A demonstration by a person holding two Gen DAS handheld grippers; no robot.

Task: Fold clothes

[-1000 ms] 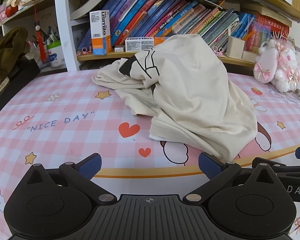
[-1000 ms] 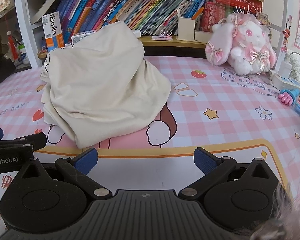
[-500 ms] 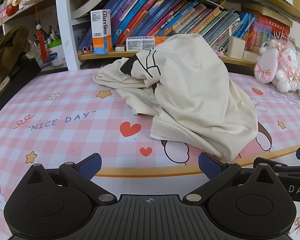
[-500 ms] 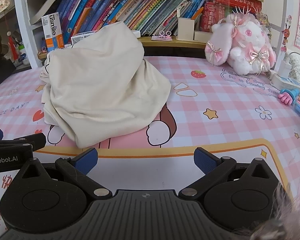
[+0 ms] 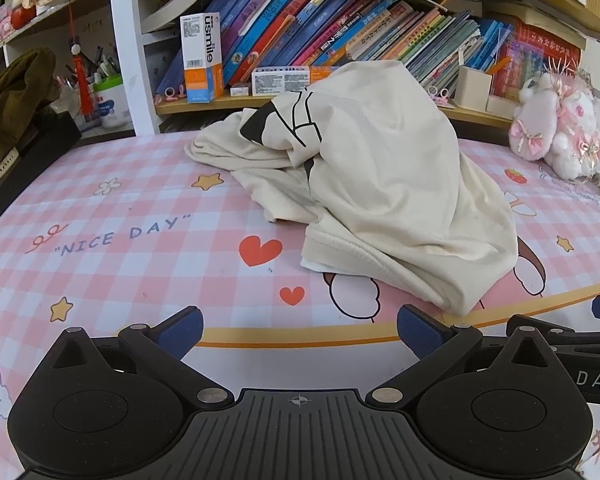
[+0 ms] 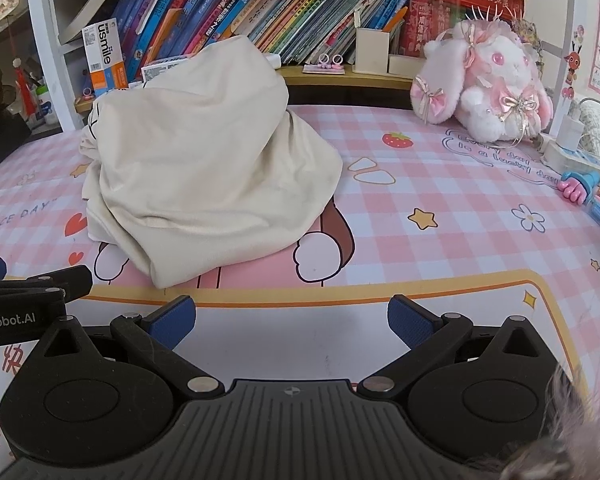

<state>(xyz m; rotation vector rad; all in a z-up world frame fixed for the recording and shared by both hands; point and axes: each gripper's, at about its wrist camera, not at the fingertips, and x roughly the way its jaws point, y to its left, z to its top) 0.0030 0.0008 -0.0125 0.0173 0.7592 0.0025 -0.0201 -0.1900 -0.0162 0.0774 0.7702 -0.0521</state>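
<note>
A cream garment [image 5: 384, 196] with a black print lies in a crumpled heap on the pink checked mat [image 5: 148, 256]. It also shows in the right wrist view [image 6: 204, 176]. My left gripper [image 5: 300, 330] is open and empty, near the mat's front edge, short of the heap. My right gripper [image 6: 292, 320] is open and empty, beside the left one, with the heap ahead to its left. The left gripper's side shows in the right wrist view [image 6: 28, 284].
A bookshelf [image 5: 340, 40] full of books runs behind the mat. A pink plush rabbit [image 6: 488, 84] sits at the back right. A power strip and pink toy [image 6: 576, 184] lie at the right edge. Dark clothing [image 5: 12, 96] hangs at the left.
The left wrist view has shifted very slightly; the heap sits a touch lower and further right in it. Both grippers stay open. The garment has not moved.
</note>
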